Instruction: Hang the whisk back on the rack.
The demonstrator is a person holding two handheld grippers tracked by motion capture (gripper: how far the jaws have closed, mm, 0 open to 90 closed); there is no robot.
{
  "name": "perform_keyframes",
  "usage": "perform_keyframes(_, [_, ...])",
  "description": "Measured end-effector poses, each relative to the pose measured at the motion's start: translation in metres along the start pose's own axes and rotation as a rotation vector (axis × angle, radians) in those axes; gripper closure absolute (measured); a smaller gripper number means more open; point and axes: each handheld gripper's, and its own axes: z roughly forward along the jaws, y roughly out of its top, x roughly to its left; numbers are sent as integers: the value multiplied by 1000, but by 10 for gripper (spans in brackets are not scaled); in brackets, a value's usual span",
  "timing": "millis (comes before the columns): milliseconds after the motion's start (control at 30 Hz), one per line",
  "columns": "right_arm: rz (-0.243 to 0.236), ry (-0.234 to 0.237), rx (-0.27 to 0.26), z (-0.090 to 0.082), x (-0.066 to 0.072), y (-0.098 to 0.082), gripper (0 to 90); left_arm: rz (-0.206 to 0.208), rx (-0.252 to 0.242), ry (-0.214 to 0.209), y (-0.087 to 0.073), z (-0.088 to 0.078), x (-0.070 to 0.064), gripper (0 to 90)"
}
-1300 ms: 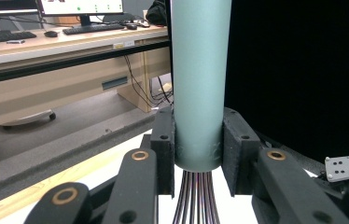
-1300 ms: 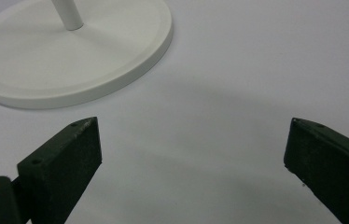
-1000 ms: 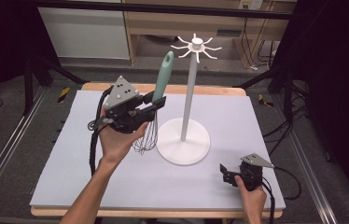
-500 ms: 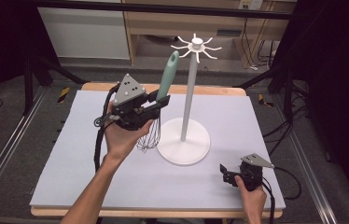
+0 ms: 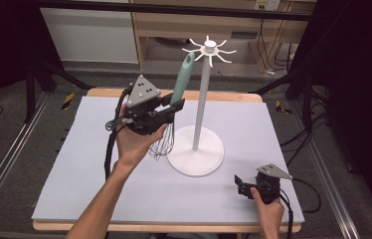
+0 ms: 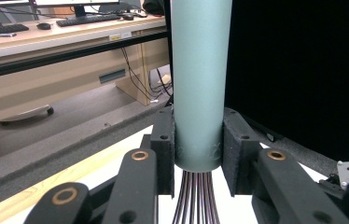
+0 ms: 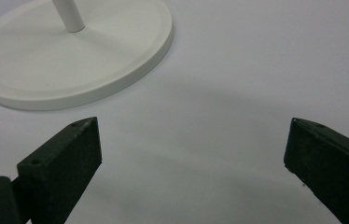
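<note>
Tabletop; whisk (image 5: 174, 107) wires perhaps hand-hidden

The table (image 5: 124, 199) has a pale grey top with a wooden edge. Behind the table stands a light wooden desk (image 5: 174, 27) with cables (image 5: 263, 50) hanging under it. Around the table the floor (image 5: 20, 134) is grey carpet. Both sides of the table are dark.

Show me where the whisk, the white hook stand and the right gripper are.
whisk (image 5: 183, 74), high view, on its green handle.
white hook stand (image 5: 202, 94), high view, on its upright pole.
right gripper (image 7: 191, 154), right gripper view, midway between its open fingertips.
</note>
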Motion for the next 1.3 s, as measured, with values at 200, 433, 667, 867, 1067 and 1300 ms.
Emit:
perform_keyframes(200, [0, -2, -1, 0, 0, 0, 45, 0, 11, -1, -1, 6, 0, 686])
perform_keyframes(433, [1, -3, -1, 0, -1, 0, 45, -4, 19, -2, -3, 13, 0, 685])
perform_keyframes(667, [1, 1, 1, 0, -1, 0, 45, -4, 18, -2, -4, 18, -1, 685])
perform_keyframes(867, [2, 1, 2, 0, -1, 0, 45, 0, 15, 2, -5, 20, -2, 684])
perform_keyframes(1067, [3, 0, 6, 1, -2, 0, 45, 7, 16, 14, -7, 26, -2, 682])
perform_keyframes(1300, [9, 3, 8, 3, -3, 0, 45, 14, 10, 27, -7, 32, -3, 680])
